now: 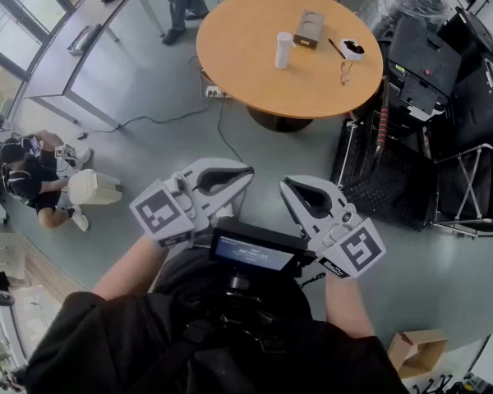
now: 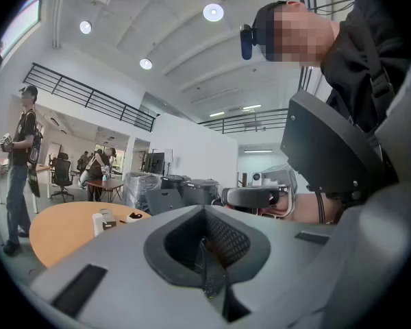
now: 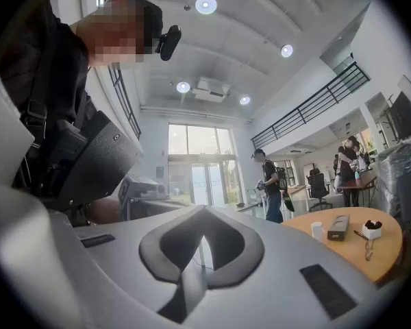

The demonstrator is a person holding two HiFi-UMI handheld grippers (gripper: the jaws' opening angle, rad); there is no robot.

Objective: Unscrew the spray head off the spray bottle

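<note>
The pale grey left gripper (image 1: 245,174) has its jaws pressed together on nothing, and the matching right gripper (image 1: 287,186) is likewise closed and empty. Both are held level, side by side, close in front of the person's chest, one on either side of a small dark screen (image 1: 255,252). The upright white cylindrical spray bottle (image 1: 284,49) stands well apart from both claws, ahead across the grey floor on the round orange-brown wooden table (image 1: 230,76), just beside a grey-brown box (image 1: 310,29) and near a small white dish (image 1: 352,50).
</note>
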